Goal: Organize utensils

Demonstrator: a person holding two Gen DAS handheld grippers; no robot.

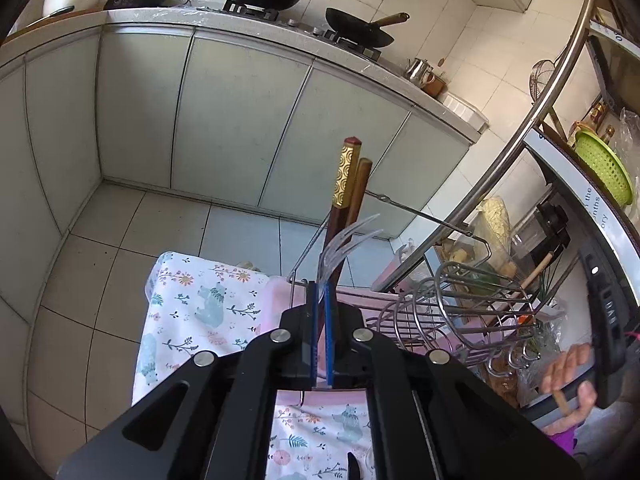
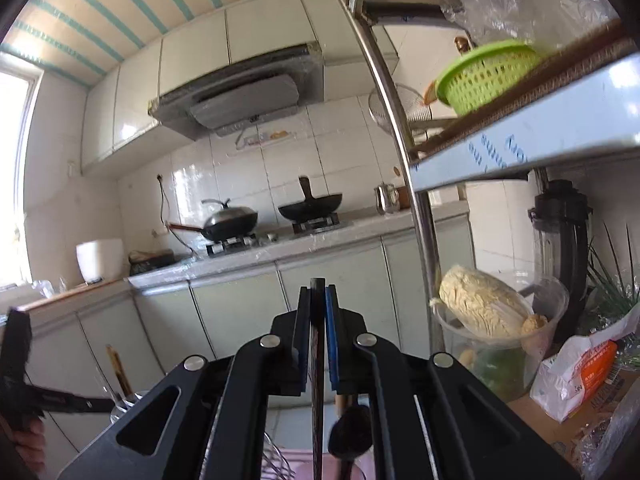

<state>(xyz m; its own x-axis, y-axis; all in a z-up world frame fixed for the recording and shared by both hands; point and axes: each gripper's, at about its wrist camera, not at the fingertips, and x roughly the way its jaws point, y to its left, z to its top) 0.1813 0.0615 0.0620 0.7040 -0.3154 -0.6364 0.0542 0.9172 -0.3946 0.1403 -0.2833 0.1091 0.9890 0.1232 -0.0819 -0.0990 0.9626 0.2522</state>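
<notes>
Left wrist view: left gripper (image 1: pixel 320 292) jaws pinch clear plastic forks (image 1: pixel 344 244) beside 2 chopsticks (image 1: pixel 347 184), their lower ends hidden. Right gripper (image 2: pixel 319 300) jaws clamp a thin dark utensil (image 2: pixel 317 360), seen edge-on, its bottom end cut off.

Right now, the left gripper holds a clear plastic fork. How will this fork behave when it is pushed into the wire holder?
The clear plastic fork looks thin, so it is probably light and may flex. Its tines curve and look slender, so they could catch on the wire holder and bend or snap. The left gripper pinches only its narrow handle, so it might pivot.
</notes>
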